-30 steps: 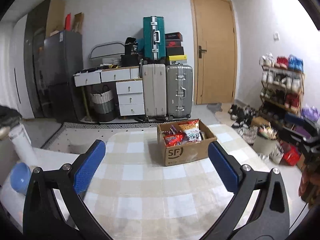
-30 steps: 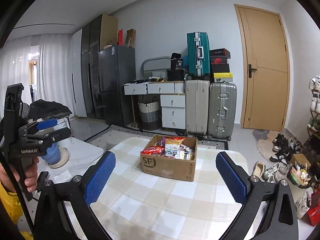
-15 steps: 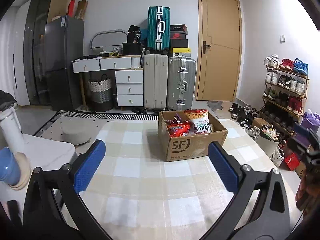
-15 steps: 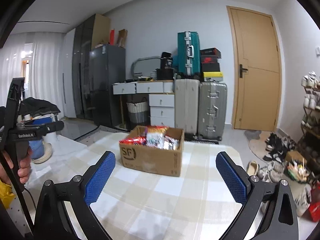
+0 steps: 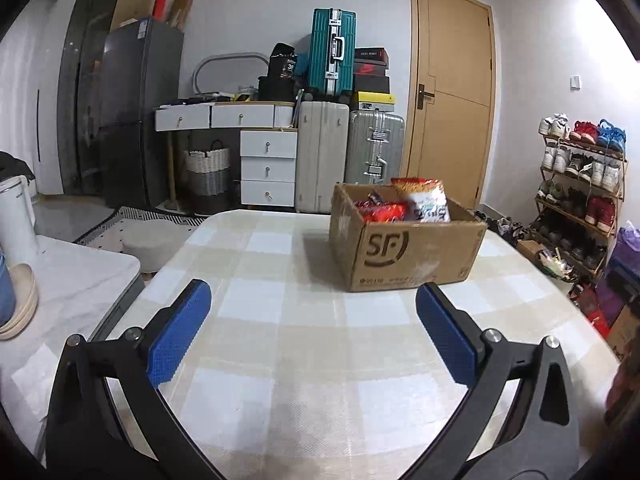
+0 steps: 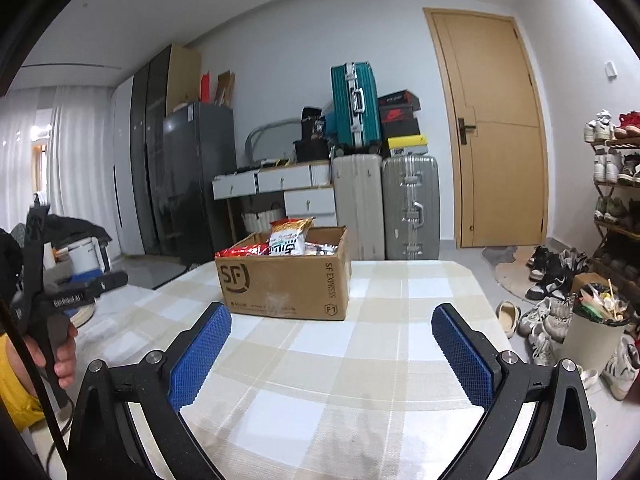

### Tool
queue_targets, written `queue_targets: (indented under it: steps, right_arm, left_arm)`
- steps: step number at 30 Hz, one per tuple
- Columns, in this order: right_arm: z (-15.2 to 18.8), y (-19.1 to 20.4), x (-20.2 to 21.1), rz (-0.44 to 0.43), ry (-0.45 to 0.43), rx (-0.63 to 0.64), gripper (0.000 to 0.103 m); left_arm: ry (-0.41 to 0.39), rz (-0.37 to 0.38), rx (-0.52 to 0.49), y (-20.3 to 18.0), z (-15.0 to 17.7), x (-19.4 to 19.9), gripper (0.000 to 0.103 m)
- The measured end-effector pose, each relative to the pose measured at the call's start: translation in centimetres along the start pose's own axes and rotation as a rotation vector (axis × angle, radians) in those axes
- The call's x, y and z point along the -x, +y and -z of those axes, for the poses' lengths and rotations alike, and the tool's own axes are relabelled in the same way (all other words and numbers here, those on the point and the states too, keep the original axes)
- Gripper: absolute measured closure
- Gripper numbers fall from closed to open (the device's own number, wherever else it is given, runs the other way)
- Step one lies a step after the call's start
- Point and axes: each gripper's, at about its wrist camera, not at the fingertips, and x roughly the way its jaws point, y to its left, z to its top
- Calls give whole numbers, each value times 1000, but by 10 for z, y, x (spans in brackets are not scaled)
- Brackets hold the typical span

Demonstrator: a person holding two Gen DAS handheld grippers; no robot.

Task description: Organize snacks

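A brown cardboard box [image 5: 416,252] marked SF stands on the checked table [image 5: 300,360], filled with snack packets: a red packet [image 5: 386,213] and a white-and-orange bag [image 5: 426,200] stick up. My left gripper [image 5: 312,332] is open above the table, a short way in front of the box, nothing between its blue pads. The right wrist view shows the same box [image 6: 284,280] ahead and slightly left of my open, empty right gripper [image 6: 332,354]. The left gripper's handle [image 6: 60,300] shows at the left, held by a hand.
A white side table [image 5: 60,300] with bowls and a kettle stands left of the checked table. Suitcases [image 5: 348,156], a drawer unit [image 5: 268,168] and a door [image 5: 452,92] lie beyond. A shoe rack [image 5: 580,184], loose shoes and a bin [image 6: 596,332] are on the right.
Both grippers have moved closer to the box, which now looks larger. In the right wrist view the box has shifted left. Both stay open.
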Motion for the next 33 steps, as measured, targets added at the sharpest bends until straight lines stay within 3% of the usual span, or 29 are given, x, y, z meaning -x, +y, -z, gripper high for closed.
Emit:
queue_targets:
  steps: [7, 19, 25, 33]
  right_arm:
    - [9, -7, 4, 2, -6, -20, 1]
    - [12, 11, -6, -15, 30, 68, 1]
    - [13, 13, -6, -21, 31, 70, 1]
    - [14, 8, -4, -17, 24, 46, 1]
  left_arm:
    - [-36, 7, -19, -5, 26, -22, 1]
    - [-29, 12, -40, -10, 35, -57, 1]
    - [-42, -9, -16, -8, 34, -54, 1]
    - [-71, -4, -63, -20, 37, -44, 1]
